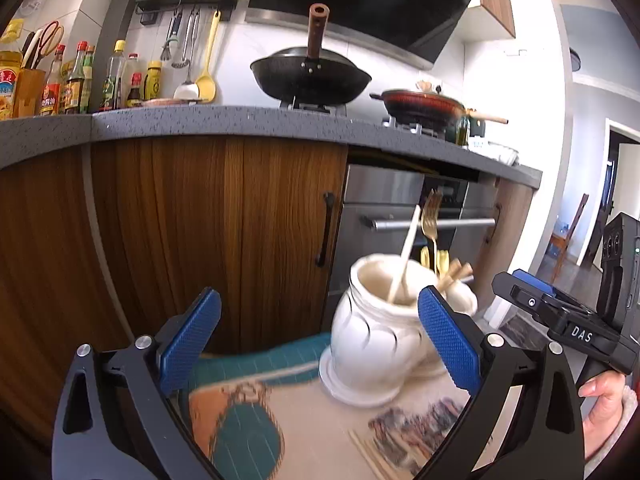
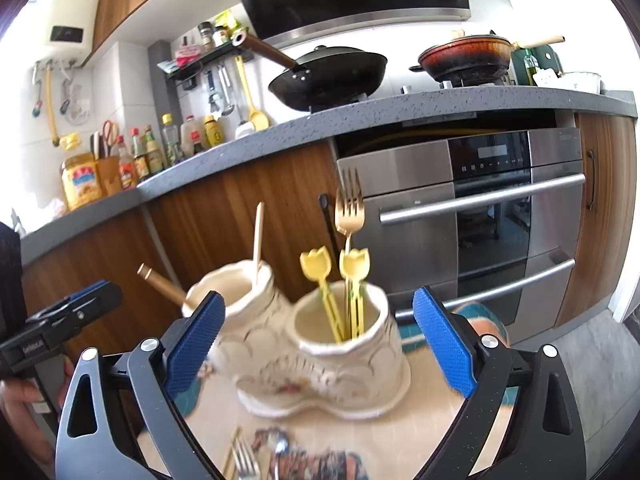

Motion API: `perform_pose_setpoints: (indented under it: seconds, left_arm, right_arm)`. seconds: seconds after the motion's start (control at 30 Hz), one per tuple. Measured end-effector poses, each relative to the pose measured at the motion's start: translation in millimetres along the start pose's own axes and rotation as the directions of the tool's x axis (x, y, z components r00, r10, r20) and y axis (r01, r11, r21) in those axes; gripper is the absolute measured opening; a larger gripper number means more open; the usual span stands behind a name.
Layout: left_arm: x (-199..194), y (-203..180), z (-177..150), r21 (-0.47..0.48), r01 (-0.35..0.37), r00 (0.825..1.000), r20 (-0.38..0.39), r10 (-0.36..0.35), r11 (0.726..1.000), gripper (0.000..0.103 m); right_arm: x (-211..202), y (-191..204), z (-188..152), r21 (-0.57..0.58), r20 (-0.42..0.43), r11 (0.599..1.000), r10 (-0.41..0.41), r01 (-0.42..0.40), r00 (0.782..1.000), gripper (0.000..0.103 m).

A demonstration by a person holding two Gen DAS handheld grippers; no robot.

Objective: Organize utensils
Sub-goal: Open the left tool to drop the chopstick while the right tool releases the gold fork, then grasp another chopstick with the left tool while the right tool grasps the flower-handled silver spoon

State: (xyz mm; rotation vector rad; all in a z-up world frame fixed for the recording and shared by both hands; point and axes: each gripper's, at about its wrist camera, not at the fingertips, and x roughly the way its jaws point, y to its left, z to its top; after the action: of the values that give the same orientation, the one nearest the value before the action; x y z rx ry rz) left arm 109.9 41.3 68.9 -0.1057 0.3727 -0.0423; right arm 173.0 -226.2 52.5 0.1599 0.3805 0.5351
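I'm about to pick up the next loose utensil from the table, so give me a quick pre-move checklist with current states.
1. Left gripper open and holding nothing: ok.
2. Right gripper open and holding nothing: ok.
3. Two-cup ceramic holder upright on the table: ok.
4. Room left in both cups: ok; gold fork and yellow tulip picks leave space.
5. Loose utensils within view: ok; a silver fork lies at the right view's bottom edge.
6. Which loose utensil is easiest to grasp: cannot tell, blurred and cropped.

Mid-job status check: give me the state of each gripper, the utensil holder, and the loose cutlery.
left gripper: open, empty
right gripper: open, empty
utensil holder: upright on the table, two cups
gold fork: standing in right cup
chopstick: leaning in left cup
silver fork: lying on the table, unsorted
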Motion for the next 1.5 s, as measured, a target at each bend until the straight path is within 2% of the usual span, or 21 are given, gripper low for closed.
perform_pose_setpoints:
  seconds: [0.2,0.43,0.63,0.77,0.93,1.23,1.4,1.5]
  left_arm:
    - [-13.7,-6.6,-19.5,0.017,-0.047,0.997,-0.055,0.048,0.999,0.097]
    - [-16.1,-11.5,-49.5,0.014,-0.039,0.985,-0.169,0.041,0.999,0.097]
    - [-8.0,-20.4,-77.3,0.049,-0.041,0.959,-0.277,0.053,0.998,0.097]
    - [-2.7,-24.6,-93.1,0.050,-0.033,0.940,-0.337,0.047,0.998,0.097]
    - [2.7,-31.7,-113.0,0.092,-0.031,0.921,-0.385,0.065,0.995,0.097]
    - [15.4,-50.6,-139.5,0.204,-0.026,0.874,-0.470,0.121,0.979,0.097]
    - [20.3,-52.8,-143.5,0.215,-0.028,0.853,-0.504,0.136,0.976,0.089]
    - [21.0,-52.1,-143.0,0.207,-0.033,0.849,-0.510,0.136,0.978,0.084]
  right_arm:
    - [-17.0,7.9,-29.2,-0.046,-0.033,0.998,-0.039,0.038,0.999,0.098]
    - [-29.7,12.3,-55.8,-0.109,-0.077,0.990,-0.097,0.088,0.992,0.098]
    - [-25.9,5.6,-69.1,-0.087,-0.141,0.993,-0.093,0.081,0.986,0.098]
    - [-25.1,7.9,-70.3,-0.108,-0.141,0.991,-0.099,0.084,0.985,0.098]
    - [-22.8,5.8,-69.9,-0.114,-0.148,0.989,-0.115,0.099,0.982,0.098]
    - [-22.8,4.1,-69.3,-0.109,-0.154,0.989,-0.120,0.103,0.981,0.098]
    - [-22.9,2.8,-69.0,-0.107,-0.155,0.989,-0.120,0.105,0.981,0.098]
    - [-22.8,3.1,-69.2,-0.107,-0.155,0.989,-0.121,0.105,0.981,0.098]
